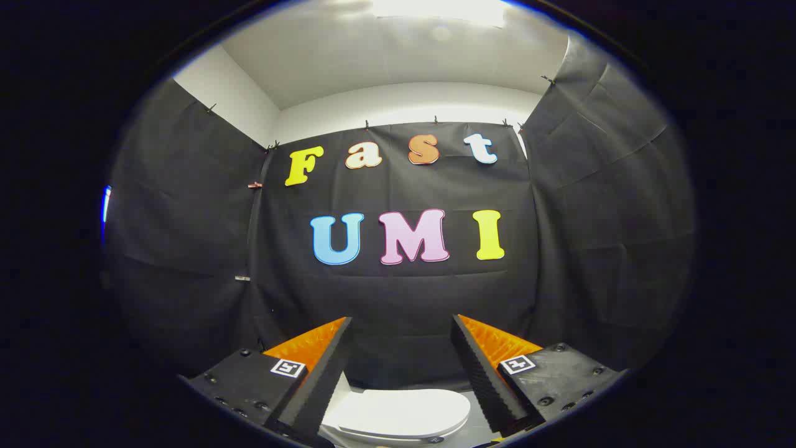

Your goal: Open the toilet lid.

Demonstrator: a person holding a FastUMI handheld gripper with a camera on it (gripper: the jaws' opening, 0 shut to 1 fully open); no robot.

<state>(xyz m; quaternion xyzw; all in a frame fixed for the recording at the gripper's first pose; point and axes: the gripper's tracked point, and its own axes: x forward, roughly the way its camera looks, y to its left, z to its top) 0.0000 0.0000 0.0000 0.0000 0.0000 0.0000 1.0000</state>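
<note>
Item one: the gripper [401, 326], which we hold level, its fingers [323, 367] spread wide apart and grasping nothing. Each finger carries a small square black-and-white marker [288, 367]; we find no readable brand on it.

Item two: the toilet lid [404, 412], white, closed flat, lying low between the fingers and below them, touched by neither. Its rounded front edge faces us; the bowl rim [348, 435] shows just beneath.

Item three: black cloth wall [591, 236] on three sides behind the toilet, clipped below a white wall [404, 102]. We note open air between the fingertips and the cloth.
</note>
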